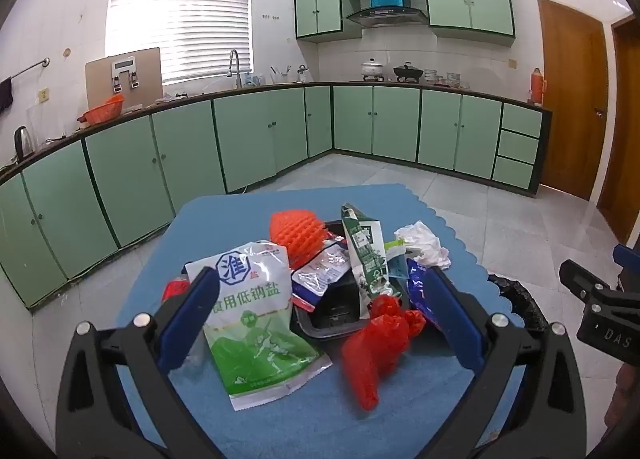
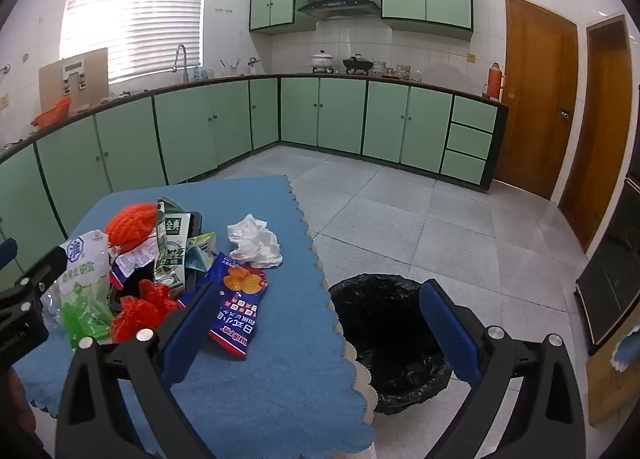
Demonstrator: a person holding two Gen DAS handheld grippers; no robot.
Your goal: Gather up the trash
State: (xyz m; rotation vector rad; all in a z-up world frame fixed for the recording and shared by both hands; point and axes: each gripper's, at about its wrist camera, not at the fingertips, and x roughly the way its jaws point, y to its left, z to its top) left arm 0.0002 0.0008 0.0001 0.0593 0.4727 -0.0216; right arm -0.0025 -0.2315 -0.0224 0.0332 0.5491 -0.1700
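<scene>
Both of my grippers hang spread wide and empty above the blue cloth, the left gripper over the salt bag and red plastic bag, the right gripper between the blue snack packet and the black-lined bin. Nothing looks collected yet, I judge. Next I'd close on the near snack packet, then swing it over the bin; the crumpled tissue lies farther back.

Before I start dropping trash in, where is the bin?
In the right wrist view, the black-lined bin stands on the floor just off the blue-covered table's right edge.
</scene>
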